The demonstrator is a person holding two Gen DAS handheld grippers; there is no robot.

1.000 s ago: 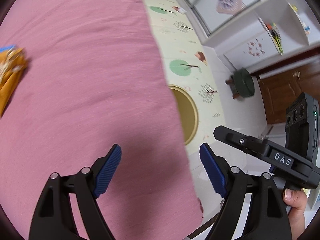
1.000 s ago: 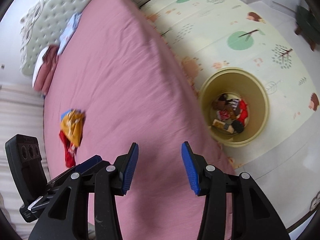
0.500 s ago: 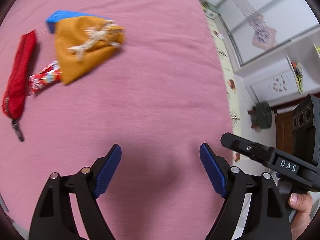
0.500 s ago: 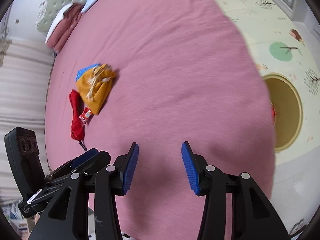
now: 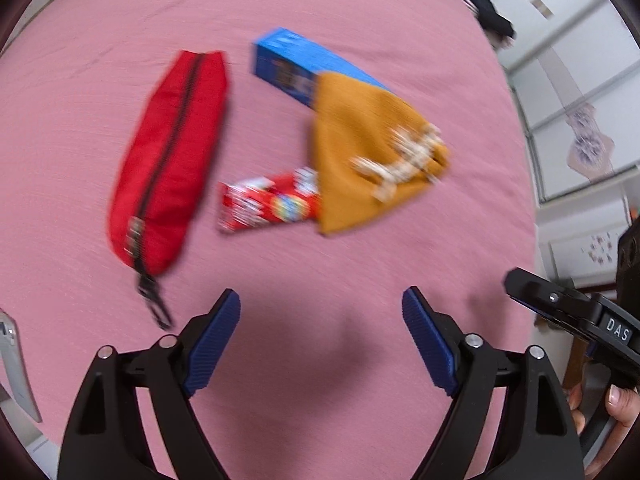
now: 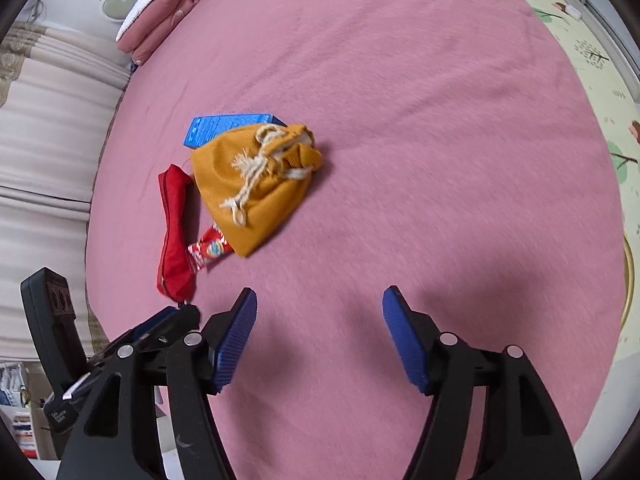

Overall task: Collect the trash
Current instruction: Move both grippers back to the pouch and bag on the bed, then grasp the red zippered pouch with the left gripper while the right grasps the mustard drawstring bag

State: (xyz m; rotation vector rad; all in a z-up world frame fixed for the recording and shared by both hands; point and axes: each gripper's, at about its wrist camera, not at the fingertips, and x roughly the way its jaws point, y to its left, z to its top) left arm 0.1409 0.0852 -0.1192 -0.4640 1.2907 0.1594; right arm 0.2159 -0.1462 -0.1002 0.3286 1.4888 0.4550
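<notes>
A: What does the trash look like?

B: A crinkly red snack wrapper (image 5: 269, 207), flat and glossy with a bright round print, lies on the pink bed cover (image 5: 360, 8) at the middle of the left wrist view. One end is tucked under a mustard cloth drawstring pouch (image 5: 368, 156) with a frayed cream cord. A smooth blue carton (image 5: 296, 65), box-shaped, pokes out from under the pouch in the upper middle.

A: Anything else close by?

B: A long red fabric pencil case (image 5: 168, 160) with a dark zip, just left of the wrapper, apart from it in this view.

A: Where is the wrapper relative to the jaws?

B: Above the left gripper (image 5: 321, 312), slightly left of the gap and well apart from the ribbed blue pads. The jaws stand wide open, holding nothing.

A: And the right one?

B: The right gripper (image 6: 319, 312) is also spread wide and empty. There the wrapper (image 6: 208, 251) sits upper left of the jaws, touching the pencil case (image 6: 173, 236), with the pouch (image 6: 256, 184) over it.
</notes>
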